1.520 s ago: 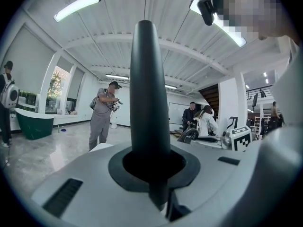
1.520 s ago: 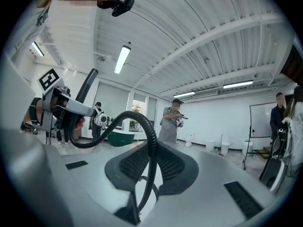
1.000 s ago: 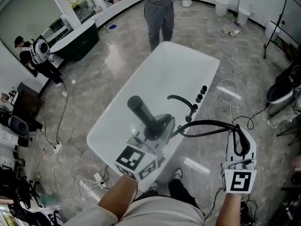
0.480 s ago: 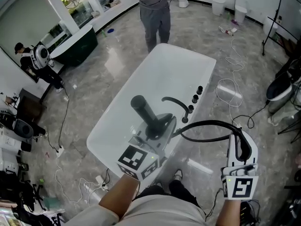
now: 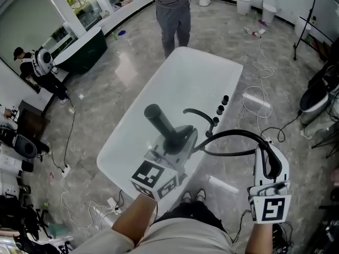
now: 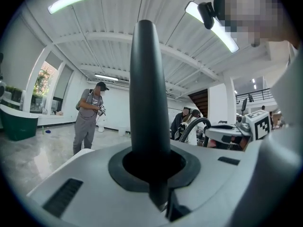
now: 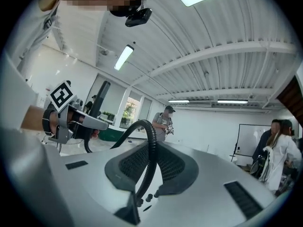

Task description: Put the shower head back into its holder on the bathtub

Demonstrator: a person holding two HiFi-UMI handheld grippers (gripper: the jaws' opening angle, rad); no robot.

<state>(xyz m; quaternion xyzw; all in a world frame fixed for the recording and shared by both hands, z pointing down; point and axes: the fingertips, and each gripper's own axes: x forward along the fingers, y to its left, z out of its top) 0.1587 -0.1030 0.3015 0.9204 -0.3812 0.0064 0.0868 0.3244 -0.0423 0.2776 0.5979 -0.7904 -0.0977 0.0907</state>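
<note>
Barely anything has shifted: in the head view, the left gripper (image 5: 177, 142) still clamps the shower head (image 5: 158, 121) above the bathtub (image 5: 222, 67). Left gripper view: jaws tight on its handle, which looks rigid and slick, a sound hold. Right gripper view: the right gripper (image 7: 142, 193) clenches the springy hose (image 7: 151, 150), which may tug.

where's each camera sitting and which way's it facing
Head view: on the person's head, down at the bathtub; both forearms show.
Left gripper view: on the left gripper, along jaws shut on the shower head.
Right gripper view: on the right gripper, along jaws shut on the hose.
Shared: each gripper view shows the other gripper.
</note>
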